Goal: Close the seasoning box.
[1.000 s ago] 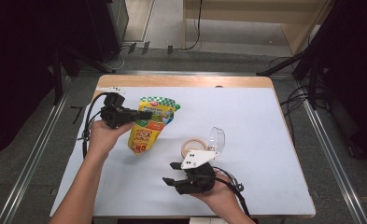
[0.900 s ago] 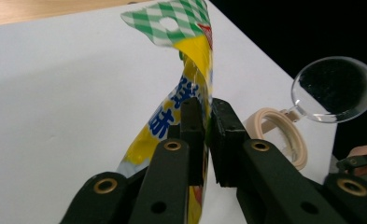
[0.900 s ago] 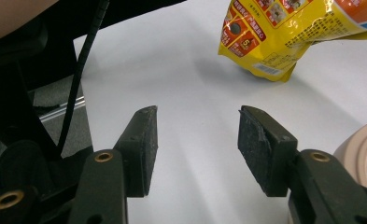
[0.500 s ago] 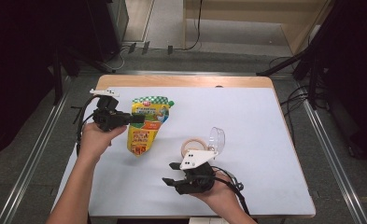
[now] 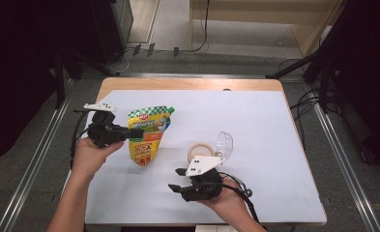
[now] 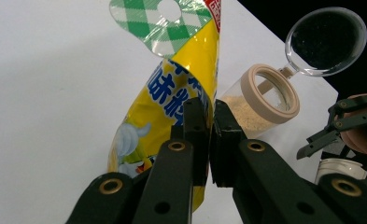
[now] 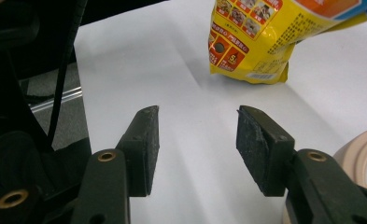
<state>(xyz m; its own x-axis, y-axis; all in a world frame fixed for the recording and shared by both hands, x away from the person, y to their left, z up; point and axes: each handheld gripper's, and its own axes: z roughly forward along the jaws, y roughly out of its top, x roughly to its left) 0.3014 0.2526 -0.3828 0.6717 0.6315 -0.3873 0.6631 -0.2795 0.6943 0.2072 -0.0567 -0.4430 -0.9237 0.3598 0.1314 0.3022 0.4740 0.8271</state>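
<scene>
A yellow snack pouch (image 5: 149,137) with a green-checked top lies on the white mat, left of centre. My left gripper (image 5: 138,134) comes in from the left and is shut on its side edge. In the left gripper view the jaws (image 6: 210,109) pinch the pouch (image 6: 176,79) tightly. A clear jar (image 5: 200,151) with a beige rim and a hinged lid (image 5: 224,143) standing open sits near the middle. My right gripper (image 5: 176,180) rests near the front edge, open, pointing left. The mat shows between its pads (image 7: 197,119), and the pouch bottom (image 7: 260,42) lies beyond them.
The white mat (image 5: 274,145) covers the wooden table, whose far edge (image 5: 192,83) is bare wood. Metal rails run along both sides on the floor. The jar (image 6: 265,100) holds pale powder.
My left hand has moved left and toward the near side, dragging the pouch with it. The right gripper has stayed where it was.
</scene>
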